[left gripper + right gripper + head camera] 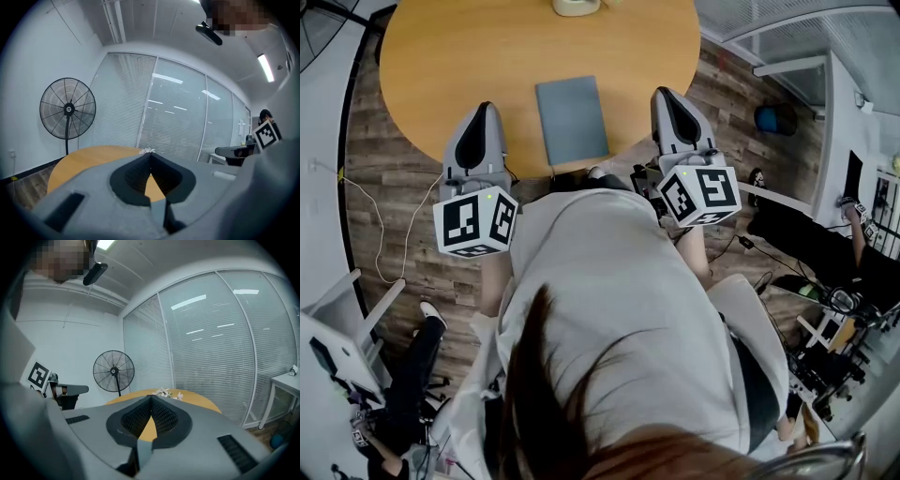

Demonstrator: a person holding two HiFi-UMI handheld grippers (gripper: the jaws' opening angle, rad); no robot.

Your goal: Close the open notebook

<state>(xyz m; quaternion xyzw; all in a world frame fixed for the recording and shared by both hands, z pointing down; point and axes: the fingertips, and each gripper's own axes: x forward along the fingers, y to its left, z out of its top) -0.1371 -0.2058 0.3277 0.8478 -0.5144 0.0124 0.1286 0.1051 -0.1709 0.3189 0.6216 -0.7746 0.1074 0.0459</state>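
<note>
Where the round, honey-coloured wooden table (pixel 469 56) curves toward the person, a slim grey-blue notebook (pixel 572 119) lies flat with its cover shut, its short side just inside the table's near edge and its long sides running toward the far edge. It sits between the two tools and touches neither.

The left gripper (pixel 485 106), a grey plastic shell with black ribbed pads, hangs over the near-left part of the rim beside the notebook. In the left gripper view its jaws meet at the tips (pixel 150 154), and only bare tabletop shows through the small gap behind them, so it holds nothing. The right gripper (pixel 664 92) hangs over the near-right part of the rim on the notebook's other side. In the right gripper view its jaws are likewise pressed together (pixel 151 397) with nothing held.

Each gripper carries a white cube with black square markers, left (pixel 475 222) and right (pixel 700 195), above the person's pale shirt (pixel 609 281).

A black standing pedestal fan (pixel 68 109) stands beyond the table before a wall of slatted blinds (pixel 178 117). Small white flowers (pixel 166 393) sit at the table's far edge.
</note>
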